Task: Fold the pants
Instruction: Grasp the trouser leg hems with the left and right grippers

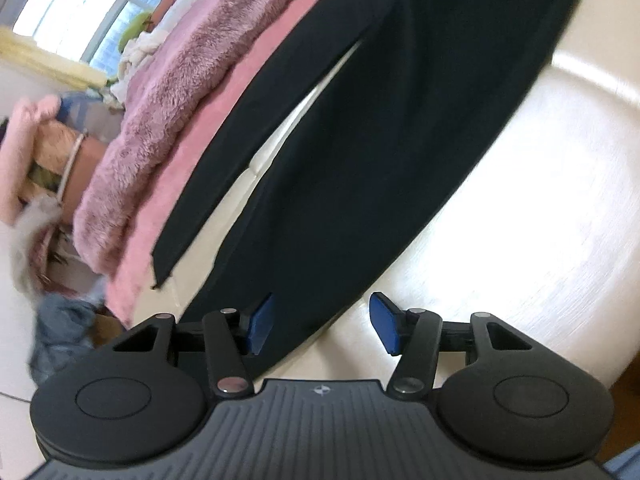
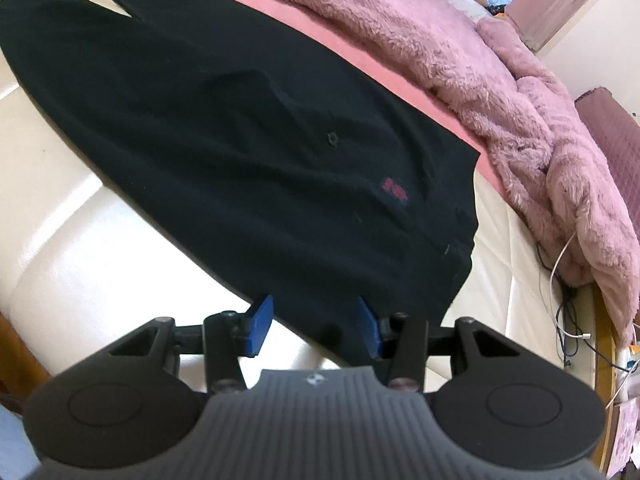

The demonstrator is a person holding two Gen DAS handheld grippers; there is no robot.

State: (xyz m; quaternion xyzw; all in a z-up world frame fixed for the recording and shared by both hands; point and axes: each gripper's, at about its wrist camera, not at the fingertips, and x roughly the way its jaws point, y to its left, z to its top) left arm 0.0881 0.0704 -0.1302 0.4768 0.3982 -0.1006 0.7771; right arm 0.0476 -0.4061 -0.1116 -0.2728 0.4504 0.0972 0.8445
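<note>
Black pants (image 2: 240, 140), red logo (image 2: 394, 189); pink fuzzy blanket (image 2: 460, 60); blue gripper pads (image 1: 262, 322).

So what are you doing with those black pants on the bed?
A person is holding a gripper in each hand, getting ready to fold the black pants. The pants lie spread out flat on the cream surface, next to a fuzzy pink blanket. The left gripper is open at the end of one pant leg. The right gripper is open at the waist end, near the little red logo. Neither has grabbed the cloth yet, and nothing is folded.
</note>
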